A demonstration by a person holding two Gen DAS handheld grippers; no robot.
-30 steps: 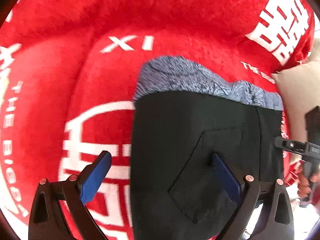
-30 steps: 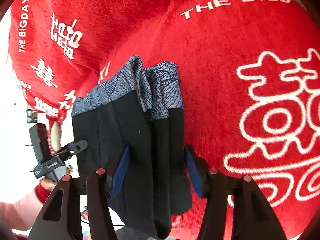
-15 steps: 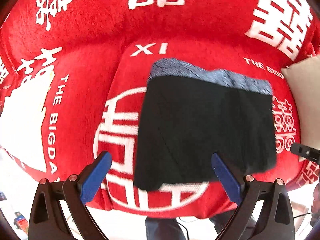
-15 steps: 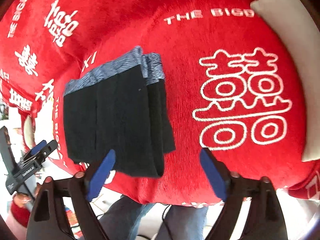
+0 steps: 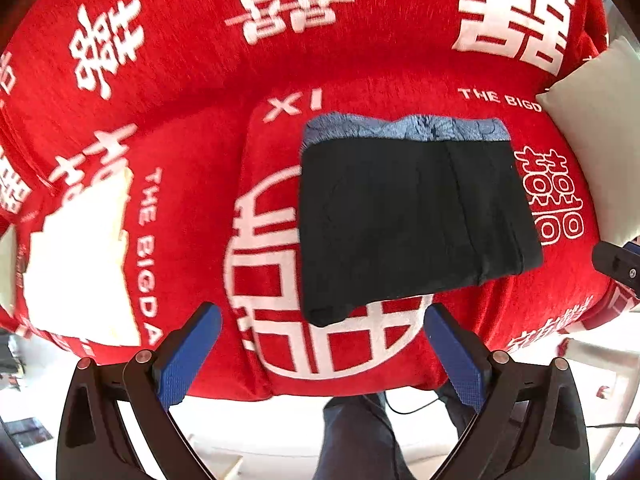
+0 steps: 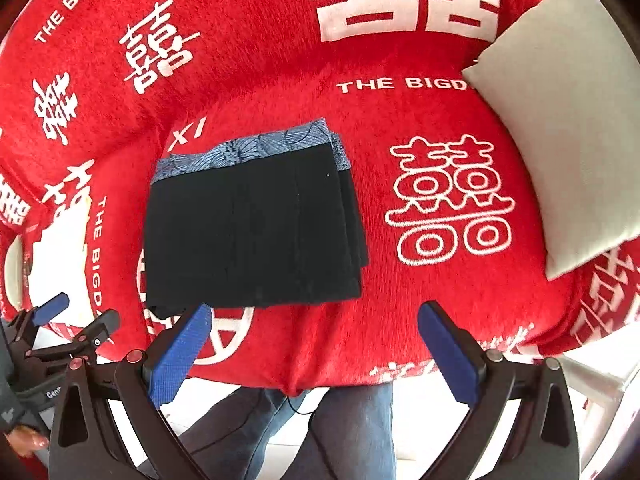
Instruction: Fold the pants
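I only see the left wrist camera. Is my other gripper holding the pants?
Observer: No. The right gripper is opening its jaws and nothing is between them. The folded pants lie on the red sofa cover.
Operator: Is the fold tidy on the right side?
Observer: Not quite. Along the pants' right edge, several dark layers show, stepped slightly apart.
Operator: Who's holding my gripper?
Observer: A hand shows just below the left gripper, at its handle.
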